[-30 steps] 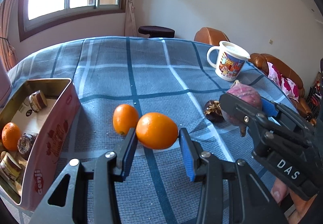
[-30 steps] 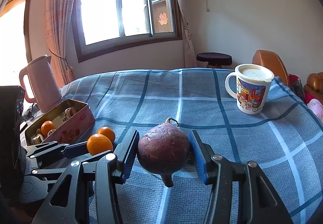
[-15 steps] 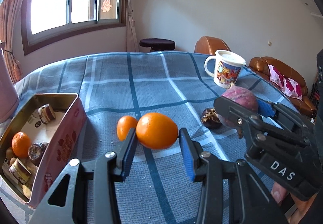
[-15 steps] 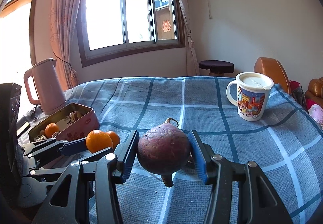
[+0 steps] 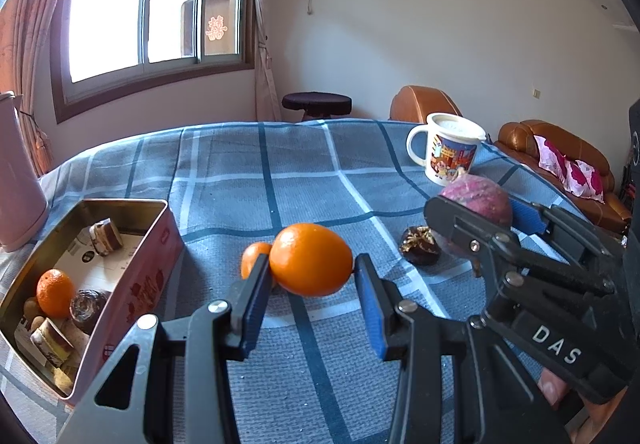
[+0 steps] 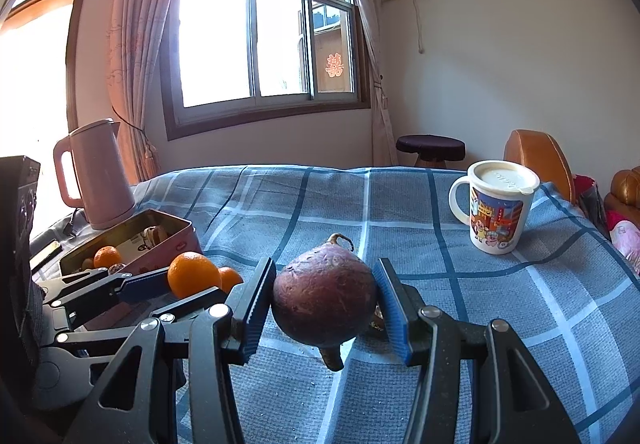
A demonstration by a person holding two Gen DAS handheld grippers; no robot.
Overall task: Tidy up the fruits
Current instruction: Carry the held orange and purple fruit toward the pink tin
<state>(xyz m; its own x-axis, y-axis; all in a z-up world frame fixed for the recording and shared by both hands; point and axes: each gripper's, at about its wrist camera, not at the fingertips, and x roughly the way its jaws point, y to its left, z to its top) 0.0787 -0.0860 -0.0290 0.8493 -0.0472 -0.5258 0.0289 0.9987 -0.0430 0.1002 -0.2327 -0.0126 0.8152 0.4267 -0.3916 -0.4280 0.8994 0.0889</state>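
Between my left gripper's (image 5: 312, 286) blue pads sits an orange (image 5: 311, 259), clamped at both ends and lifted clear of the blue plaid cloth (image 5: 248, 180). Just behind it, at ten o'clock, a smaller orange (image 5: 253, 262) rests on the cloth. My right gripper (image 6: 326, 304) is closed on a purple sweet potato (image 6: 325, 298), also raised. At nine o'clock from the held orange stands the open pink tin (image 5: 148, 276) with another orange (image 5: 55, 293) and wrapped snacks inside. A dark wrapped sweet (image 5: 420, 250) lies at three o'clock, a lidded cartoon mug (image 5: 450, 154) at one o'clock.
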